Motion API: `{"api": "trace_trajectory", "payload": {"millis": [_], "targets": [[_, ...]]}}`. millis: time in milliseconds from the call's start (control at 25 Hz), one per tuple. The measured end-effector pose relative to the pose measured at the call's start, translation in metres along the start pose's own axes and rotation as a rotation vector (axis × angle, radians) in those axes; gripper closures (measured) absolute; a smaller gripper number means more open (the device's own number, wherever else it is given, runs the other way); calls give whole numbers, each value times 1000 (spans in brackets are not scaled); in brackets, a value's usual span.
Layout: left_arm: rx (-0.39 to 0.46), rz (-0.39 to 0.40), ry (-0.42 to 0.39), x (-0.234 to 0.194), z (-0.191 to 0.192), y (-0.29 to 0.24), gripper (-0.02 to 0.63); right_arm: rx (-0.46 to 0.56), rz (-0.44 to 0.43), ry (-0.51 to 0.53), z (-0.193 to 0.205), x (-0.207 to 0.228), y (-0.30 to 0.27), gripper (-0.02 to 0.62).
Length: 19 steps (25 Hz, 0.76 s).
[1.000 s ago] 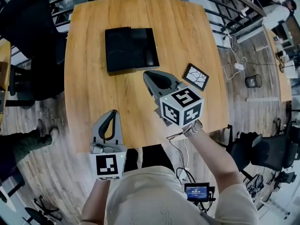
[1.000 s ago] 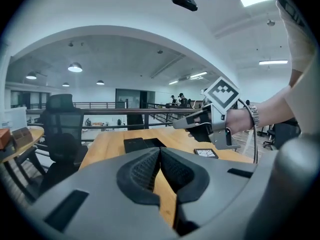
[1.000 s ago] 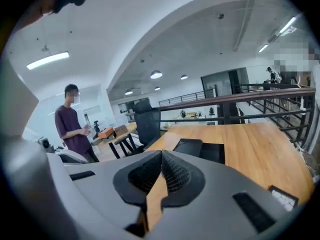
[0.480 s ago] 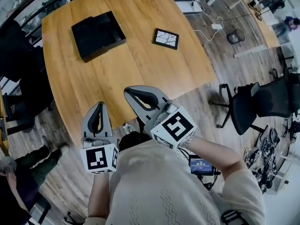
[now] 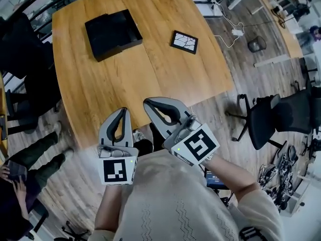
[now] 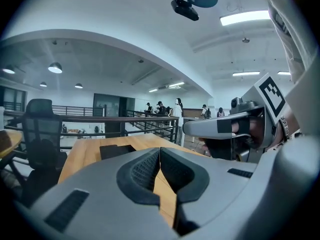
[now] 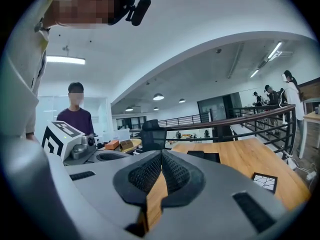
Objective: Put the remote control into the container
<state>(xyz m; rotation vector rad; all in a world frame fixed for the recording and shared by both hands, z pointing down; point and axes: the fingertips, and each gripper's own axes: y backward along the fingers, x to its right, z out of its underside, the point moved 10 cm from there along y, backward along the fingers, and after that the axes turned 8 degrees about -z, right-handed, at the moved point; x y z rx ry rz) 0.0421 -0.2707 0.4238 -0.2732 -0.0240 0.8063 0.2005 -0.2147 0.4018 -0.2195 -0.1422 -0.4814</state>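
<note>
The black container (image 5: 113,33) lies open at the far left of the wooden table (image 5: 150,79); it also shows in the left gripper view as the container (image 6: 117,150) and in the right gripper view as the container (image 7: 205,155). No remote control can be made out against its dark inside or elsewhere on the table. My left gripper (image 5: 123,110) and right gripper (image 5: 146,103) hover side by side over the table's near edge, close to my body. Both are shut with nothing between their jaws, as the left gripper (image 6: 160,149) and right gripper (image 7: 161,153) show in their own views.
A small black tile with a white crack pattern (image 5: 184,41) lies on the table's far right, the same tile (image 7: 264,182) in the right gripper view. A black office chair (image 5: 273,117) stands to the right. A seated person's legs (image 5: 40,154) are at the left. A railing (image 6: 125,119) runs behind the table.
Both grippers have drawn back from the middle of the table to its near edge and closer together. The head view has swung, so the container now lies farther away.
</note>
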Motion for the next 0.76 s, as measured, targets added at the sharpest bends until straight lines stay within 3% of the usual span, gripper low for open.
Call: {"api": "trace_trajectory", "payload": {"millis": [400,760], "targets": [[-5,-34,50,-15,11,26,592,-16,10,-40,9,-39,-11,575],[6,5,32,-16,13,32,592,-21,41,-76,16,-52,-10,575]]}}
